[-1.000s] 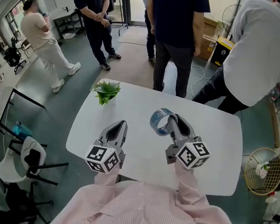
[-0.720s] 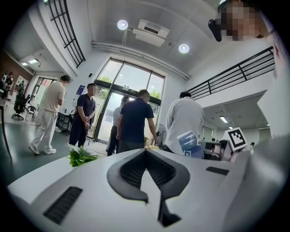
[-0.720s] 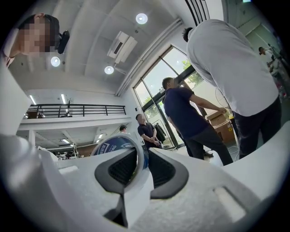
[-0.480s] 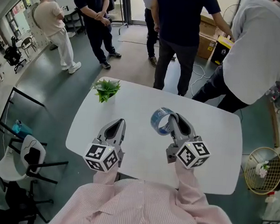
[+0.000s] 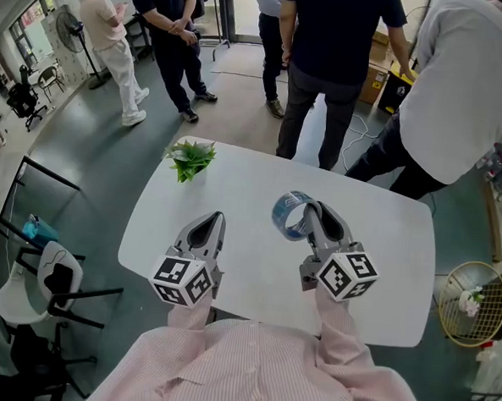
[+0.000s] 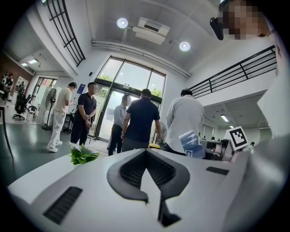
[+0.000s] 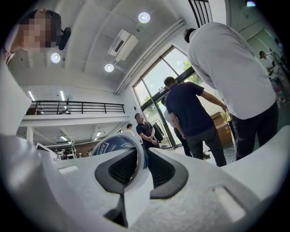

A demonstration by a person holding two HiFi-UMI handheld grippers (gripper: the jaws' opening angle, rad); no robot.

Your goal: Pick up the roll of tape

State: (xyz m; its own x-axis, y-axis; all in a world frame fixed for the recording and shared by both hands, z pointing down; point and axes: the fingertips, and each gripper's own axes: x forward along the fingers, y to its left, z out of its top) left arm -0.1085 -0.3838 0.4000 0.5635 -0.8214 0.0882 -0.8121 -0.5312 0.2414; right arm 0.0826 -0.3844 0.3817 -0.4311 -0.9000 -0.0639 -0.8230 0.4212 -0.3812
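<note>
Your right gripper (image 5: 308, 212) pinches one wall of the upright roll of tape (image 5: 284, 216) at its tips. It is a thin hold, likely to pivot or slip if you swing.
The table (image 5: 375, 245) lies below both grippers and people (image 5: 331, 65) stand beyond it. Nothing blocks a lift. The plant (image 5: 191, 160) sits well ahead-left of your left gripper (image 5: 213, 221), whose jaws are together and empty.
</note>
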